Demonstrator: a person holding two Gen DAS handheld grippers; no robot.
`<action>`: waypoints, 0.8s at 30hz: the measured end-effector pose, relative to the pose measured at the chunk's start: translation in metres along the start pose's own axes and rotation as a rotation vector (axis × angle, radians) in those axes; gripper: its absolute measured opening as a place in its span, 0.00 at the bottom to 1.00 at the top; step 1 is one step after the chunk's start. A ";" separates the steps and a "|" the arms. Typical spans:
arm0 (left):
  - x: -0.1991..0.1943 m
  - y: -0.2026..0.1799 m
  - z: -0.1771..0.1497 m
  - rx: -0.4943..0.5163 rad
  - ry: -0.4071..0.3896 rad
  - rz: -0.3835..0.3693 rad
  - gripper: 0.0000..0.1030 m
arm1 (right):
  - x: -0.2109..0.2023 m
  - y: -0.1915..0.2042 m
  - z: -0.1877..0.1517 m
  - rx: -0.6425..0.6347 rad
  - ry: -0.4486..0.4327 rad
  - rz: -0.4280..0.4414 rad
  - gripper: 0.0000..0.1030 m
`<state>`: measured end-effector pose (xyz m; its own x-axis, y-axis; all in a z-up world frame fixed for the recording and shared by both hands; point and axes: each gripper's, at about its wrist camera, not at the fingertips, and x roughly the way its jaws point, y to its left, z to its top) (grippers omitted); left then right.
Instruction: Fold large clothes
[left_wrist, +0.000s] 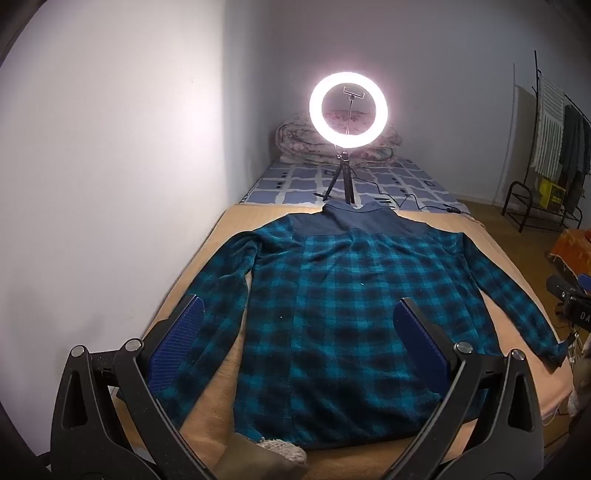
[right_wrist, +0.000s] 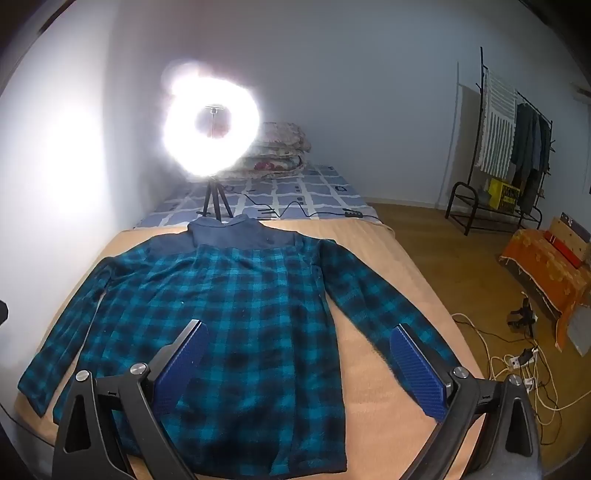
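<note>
Item: plaid shirt (left_wrist: 332, 314), teal and black check with a plain navy yoke and collar. Lies flat and spread on the tan blanket (left_wrist: 417, 218) covering the near part of the bed, collar at the far end, hem at the near edge. Both sleeves are stretched out and angled down along the body; the sleeve on the floor side ends in a cuff near the blanket's edge.

Left tongs (left_wrist: 295, 343): jaws spread wide, nothing held. They hover above the shirt, one blue pad (left_wrist: 177, 347) over the wall-side sleeve, the other over the body.

Right tongs (right_wrist: 299, 362): jaws spread wide, nothing held. One pad (right_wrist: 181, 365) is over the shirt's body, the other over the floor-side sleeve.

Beyond the shirt's collar: lit ring light (left_wrist: 349, 110) on a small tripod, standing on the blue patterned sheet (left_wrist: 399, 181). Behind it, a folded quilt (right_wrist: 277, 147).

Off to the shirt's floor side: clothes rack (right_wrist: 506, 147) with hanging garments, orange cloth (right_wrist: 546, 262) and loose cables (right_wrist: 517, 369) on the wooden floor.
</note>
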<state>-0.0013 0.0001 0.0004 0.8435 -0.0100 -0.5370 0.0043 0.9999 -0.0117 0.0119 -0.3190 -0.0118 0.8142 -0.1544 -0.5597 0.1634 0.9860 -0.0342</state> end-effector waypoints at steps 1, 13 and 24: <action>-0.001 0.000 0.000 0.004 -0.002 -0.003 1.00 | 0.000 0.000 0.000 0.000 -0.001 -0.004 0.97; -0.006 0.011 0.005 -0.017 -0.023 0.052 1.00 | -0.005 0.002 0.003 -0.013 -0.016 0.008 0.98; -0.005 0.016 0.005 -0.018 -0.026 0.059 1.00 | 0.001 0.004 -0.001 -0.013 -0.010 0.007 0.98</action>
<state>-0.0025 0.0165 0.0068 0.8555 0.0491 -0.5154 -0.0549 0.9985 0.0039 0.0125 -0.3147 -0.0136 0.8210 -0.1480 -0.5513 0.1505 0.9878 -0.0412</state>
